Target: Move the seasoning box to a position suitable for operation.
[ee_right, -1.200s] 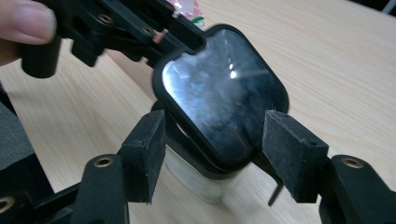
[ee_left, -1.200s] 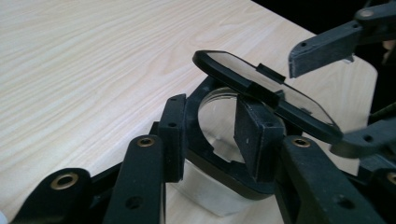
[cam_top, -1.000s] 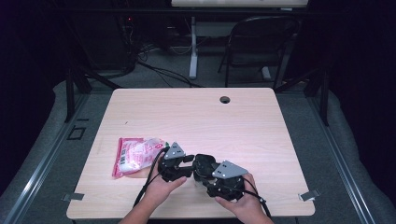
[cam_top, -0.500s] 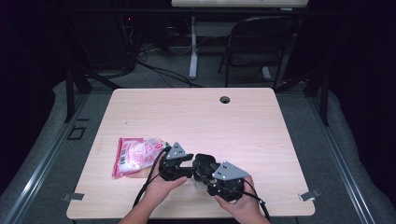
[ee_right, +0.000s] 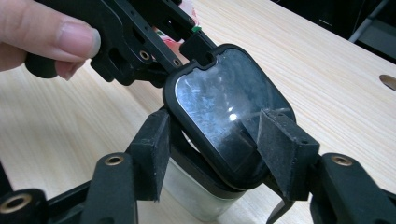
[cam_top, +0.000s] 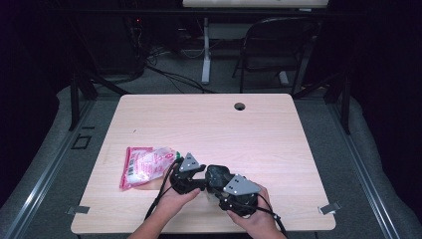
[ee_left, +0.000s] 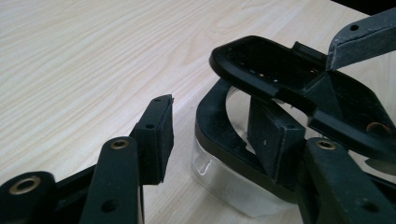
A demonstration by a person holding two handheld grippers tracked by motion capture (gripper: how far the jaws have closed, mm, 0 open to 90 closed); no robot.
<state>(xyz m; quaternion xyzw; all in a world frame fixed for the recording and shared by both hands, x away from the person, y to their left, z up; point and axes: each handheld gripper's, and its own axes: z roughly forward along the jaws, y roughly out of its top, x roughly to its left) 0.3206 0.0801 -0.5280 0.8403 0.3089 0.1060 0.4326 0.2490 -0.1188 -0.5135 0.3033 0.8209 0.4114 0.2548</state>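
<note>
1. Closest to me, at the near edge of the bench [cam_top: 278,144], the person's two hands bring both tools together over a small clear container with a black hinged lid [ee_right: 224,116].
2. The right claw [ee_right: 219,154] has its jaws on either side of the container, one against the clear body below the black rim and the other beside the lid and rim. It looks clamped on the container, holding it steady on the wood, though I cannot see how firm the contact is.
3. The left claw [ee_left: 212,135] stands partly open. One jaw hangs free over bare wood, while the other sits inside the container's mouth, under the raised lid.
4. From the right gripper view, the tip of the left tool meets the far edge of the lid at a small notch, and the lid is tilted up rather than lying flat on the rim.
5. My reading is that the lid is being opened: it is already lifted off its seat on one side, but not folded fully back. What is left is to swing it clear and then, probably, to put something in.
6. Just beyond the left hand [cam_top: 171,199], a pink and white packet [cam_top: 144,167] lies flat on the bench, untouched, near the tools but apart from the container.
7. Farther off, the bench is bare wood up to a round cable hole [cam_top: 240,106], with a dark chair [cam_top: 278,50] behind.
</note>
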